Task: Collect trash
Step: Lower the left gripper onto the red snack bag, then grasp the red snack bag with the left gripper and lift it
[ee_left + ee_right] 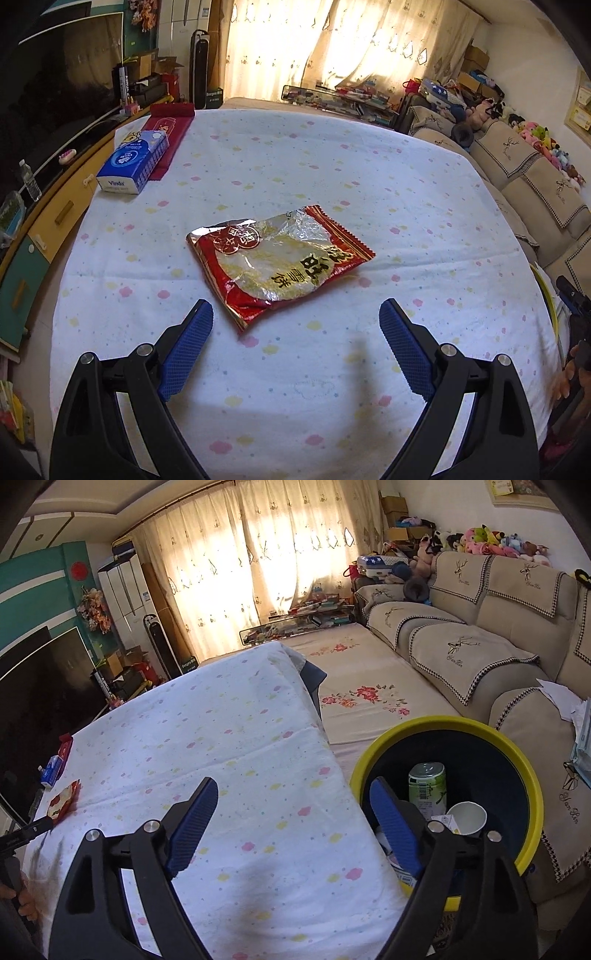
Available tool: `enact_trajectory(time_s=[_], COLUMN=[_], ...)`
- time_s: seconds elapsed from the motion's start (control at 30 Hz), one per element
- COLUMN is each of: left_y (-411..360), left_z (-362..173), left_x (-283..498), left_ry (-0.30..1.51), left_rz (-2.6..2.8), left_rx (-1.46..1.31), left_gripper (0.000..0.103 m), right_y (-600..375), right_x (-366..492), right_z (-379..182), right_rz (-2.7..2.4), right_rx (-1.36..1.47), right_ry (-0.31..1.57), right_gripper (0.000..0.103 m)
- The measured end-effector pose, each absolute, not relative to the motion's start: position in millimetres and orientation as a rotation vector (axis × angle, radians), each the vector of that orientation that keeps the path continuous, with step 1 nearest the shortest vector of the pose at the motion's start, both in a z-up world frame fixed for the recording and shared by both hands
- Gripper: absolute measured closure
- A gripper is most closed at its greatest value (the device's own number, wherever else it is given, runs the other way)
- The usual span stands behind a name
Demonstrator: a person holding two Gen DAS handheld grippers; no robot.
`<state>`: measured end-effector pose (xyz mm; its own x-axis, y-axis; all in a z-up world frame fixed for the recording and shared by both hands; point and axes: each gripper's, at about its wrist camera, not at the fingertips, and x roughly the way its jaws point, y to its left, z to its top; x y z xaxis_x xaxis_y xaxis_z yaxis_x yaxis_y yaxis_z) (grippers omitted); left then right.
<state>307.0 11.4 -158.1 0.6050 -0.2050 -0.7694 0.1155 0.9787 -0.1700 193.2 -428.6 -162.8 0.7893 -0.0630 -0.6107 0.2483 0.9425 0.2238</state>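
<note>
A crumpled red and silver snack wrapper (277, 264) lies flat in the middle of the table's dotted white cloth (332, 177). My left gripper (295, 317) hovers just short of the wrapper's near corner, open, nothing between its blue pads. In the right wrist view the same wrapper (62, 799) shows far left. My right gripper (293, 790) is open and empty, straddling the table's right edge, its right finger over the yellow-rimmed dark bin (532, 775). Inside the bin lie a green can (428, 782), a white paper cup (467, 818) and some paper scraps.
A blue tissue box (135, 162) and a red pouch (171, 127) sit at the table's far left. A TV cabinet (48, 229) runs along the left, a beige sofa (480, 635) on the right. The bin stands on the floor between table and sofa.
</note>
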Motion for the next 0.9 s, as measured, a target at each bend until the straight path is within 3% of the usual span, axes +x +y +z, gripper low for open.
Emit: enact_trajectory(time_s=[0.37, 0.83, 0.9], left_y=[-8, -24, -22], left_z=[-150, -167, -167], left_x=[361, 378, 373], left_ry=[0.862, 0.958, 0.957], left_rz=[-0.332, -0.537, -0.532], left_rx=[0.27, 0.374, 0.362], left_gripper=[0.01, 0.008, 0.013], right_y=[-443, -445, -445], right_x=[203, 213, 214], right_z=[-175, -184, -185], right_rz=[-0.128, -0.138, -0.138], right_rx=[0.397, 0.422, 0.428], right_ry=[0.719, 0.786, 0.791], right_gripper=[0.023, 0.023, 0.023])
